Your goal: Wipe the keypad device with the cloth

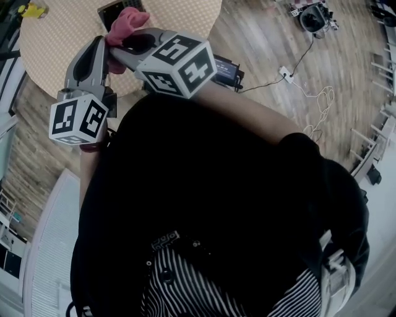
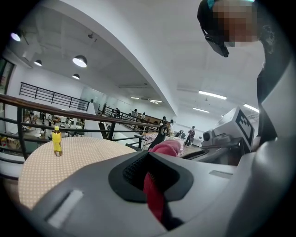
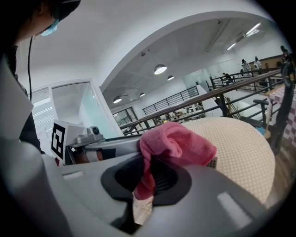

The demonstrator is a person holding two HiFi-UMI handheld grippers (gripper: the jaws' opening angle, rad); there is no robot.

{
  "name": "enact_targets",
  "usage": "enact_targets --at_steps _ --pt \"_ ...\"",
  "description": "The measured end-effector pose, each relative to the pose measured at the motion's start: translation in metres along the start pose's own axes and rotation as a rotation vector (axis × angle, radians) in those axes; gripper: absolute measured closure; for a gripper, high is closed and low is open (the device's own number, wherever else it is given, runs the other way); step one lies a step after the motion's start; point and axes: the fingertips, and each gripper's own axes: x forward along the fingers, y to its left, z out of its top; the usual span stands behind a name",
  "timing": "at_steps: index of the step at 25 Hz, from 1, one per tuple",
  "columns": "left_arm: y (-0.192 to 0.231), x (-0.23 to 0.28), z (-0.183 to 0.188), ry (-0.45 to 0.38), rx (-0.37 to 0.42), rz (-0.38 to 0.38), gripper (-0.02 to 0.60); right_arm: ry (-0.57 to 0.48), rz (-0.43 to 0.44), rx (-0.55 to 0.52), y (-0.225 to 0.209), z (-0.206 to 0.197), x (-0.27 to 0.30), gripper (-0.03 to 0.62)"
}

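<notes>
Both sets of jaws are clamped on the crumpled pink cloth [image 1: 125, 23]. My left gripper [image 2: 153, 178] pinches a thin fold of it, and my right gripper [image 3: 149, 179] grips the bunched end, which spills over its tips. The two meet above the near edge of the round beige dotted worktop [image 1: 55, 43]. The dark rectangular keypad device [image 1: 113, 10] lies there just beyond the cloth — partly hidden, so I can't tell whether they touch.

We get bright, even light from round ceiling lamps [image 2: 80, 60] and strip lights [image 2: 212, 95]. Both gripper views bulge and darken toward their corners, and the head view looks dimmer.
</notes>
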Motion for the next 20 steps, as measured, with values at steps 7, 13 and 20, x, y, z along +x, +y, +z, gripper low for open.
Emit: enact_targets --at_steps 7,13,20 --pt "0.018 0.012 0.002 0.033 -0.001 0.030 0.583 0.024 0.043 -0.012 -0.011 0.008 0.018 0.549" --pt "0.048 0.061 -0.001 0.088 -0.024 0.025 0.583 0.051 0.050 0.023 -0.057 0.021 0.044 0.549" --pt "0.070 0.112 -0.013 0.153 -0.046 0.017 0.583 0.076 0.038 0.044 -0.109 0.024 0.064 0.549"
